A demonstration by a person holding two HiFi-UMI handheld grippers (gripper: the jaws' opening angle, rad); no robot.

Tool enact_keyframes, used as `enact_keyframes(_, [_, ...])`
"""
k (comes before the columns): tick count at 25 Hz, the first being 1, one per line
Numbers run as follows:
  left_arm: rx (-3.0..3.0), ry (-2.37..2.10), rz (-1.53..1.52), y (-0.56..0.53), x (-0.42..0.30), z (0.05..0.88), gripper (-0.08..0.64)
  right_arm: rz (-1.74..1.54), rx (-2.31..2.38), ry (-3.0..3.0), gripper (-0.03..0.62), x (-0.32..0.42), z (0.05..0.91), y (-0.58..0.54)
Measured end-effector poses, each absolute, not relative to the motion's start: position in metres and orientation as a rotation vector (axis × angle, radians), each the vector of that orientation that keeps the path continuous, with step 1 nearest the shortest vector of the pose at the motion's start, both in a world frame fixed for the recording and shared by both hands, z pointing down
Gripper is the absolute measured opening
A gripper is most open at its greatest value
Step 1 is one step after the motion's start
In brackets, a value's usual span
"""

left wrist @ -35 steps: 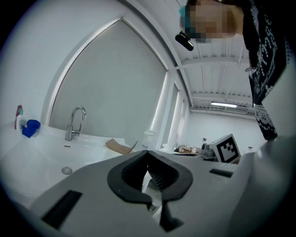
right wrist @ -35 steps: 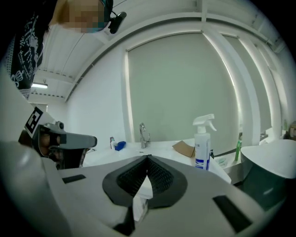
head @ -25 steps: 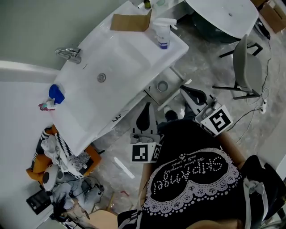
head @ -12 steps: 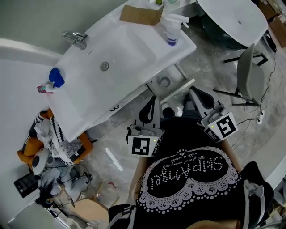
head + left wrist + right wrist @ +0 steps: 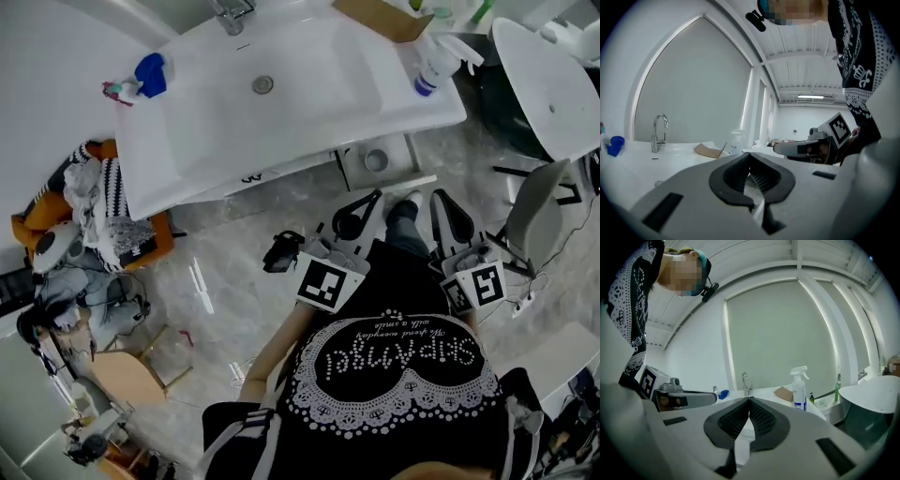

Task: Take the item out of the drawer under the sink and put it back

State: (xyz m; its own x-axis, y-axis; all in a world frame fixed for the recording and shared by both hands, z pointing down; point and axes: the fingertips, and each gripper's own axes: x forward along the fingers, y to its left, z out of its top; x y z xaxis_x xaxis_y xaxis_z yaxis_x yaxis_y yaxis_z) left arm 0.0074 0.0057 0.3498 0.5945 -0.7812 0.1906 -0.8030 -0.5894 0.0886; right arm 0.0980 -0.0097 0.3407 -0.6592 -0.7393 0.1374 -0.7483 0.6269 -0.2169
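Room: grey marbled floor (image 5: 234, 281), with a pale wall behind the sink unit.
Counter (image 5: 187, 141): white, with a moulded basin in its top. The drain (image 5: 263, 84) sits at the basin's middle.
Person: wears a black top (image 5: 394, 412) with white beaded print and stands in front of the counter with one tool in each hand.
Clothes pile (image 5: 94, 206): striped and grey fabric heaped over an orange basket. It is on the floor by the counter's left end.
Chair (image 5: 534, 220): grey, to the person's right, well apart from the counter.
Drawer (image 5: 354, 172): pulled out from under the counter's front edge, right of the basin, with its top open to view.
Left hand-held gripper (image 5: 370, 202): jaws pressed together with nothing between them. It points toward the counter, tip near the drawer front, marker cube at its rear.
Right hand-held gripper (image 5: 439, 202): jaws pressed together and empty. It is beside the left one, apart from it, and also aims at the counter.
Cardboard piece (image 5: 380, 17): brown, lying on the counter's back right corner.
Spray bottle (image 5: 431, 66): clear with a white trigger head, upright at the counter's right end.
Faucet (image 5: 230, 14): chrome, behind the basin.
Blue object (image 5: 150, 73): on the counter's left rear. What it is cannot be made out.
Task item (image 5: 376, 160): round and grey, lying inside the open drawer. Neither tool touches it.
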Motion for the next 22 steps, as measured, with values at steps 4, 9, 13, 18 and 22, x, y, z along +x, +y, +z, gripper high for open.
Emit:
enact_keyframes(4, [2.669, -1.289, 0.208, 0.007, 0.014, 0.349, 0.005, 0.403, 1.248, -2.782, 0.018, 0.094, 0.342, -0.008])
enact_keyframes(9, [2.639, -1.305, 0.150, 0.005, 0.011, 0.344, 0.005, 0.396, 1.193, -2.764, 0.018, 0.093, 0.349, -0.006])
enact_keyframes(13, [2.629, -1.311, 0.137, 0.002, 0.007, 0.343, 0.005, 0.431, 1.193, -2.756, 0.018, 0.092, 0.348, -0.011])
enact_keyframes(18, [2.630, -1.308, 0.156, -0.001, 0.007, 0.344, 0.005, 0.436, 1.165, -2.761, 0.018, 0.088, 0.351, -0.014])
enact_keyframes(22, [2.622, -1.310, 0.171, -0.002, 0.005, 0.346, 0.005, 0.442, 1.130, -2.770, 0.018, 0.082, 0.352, -0.014])
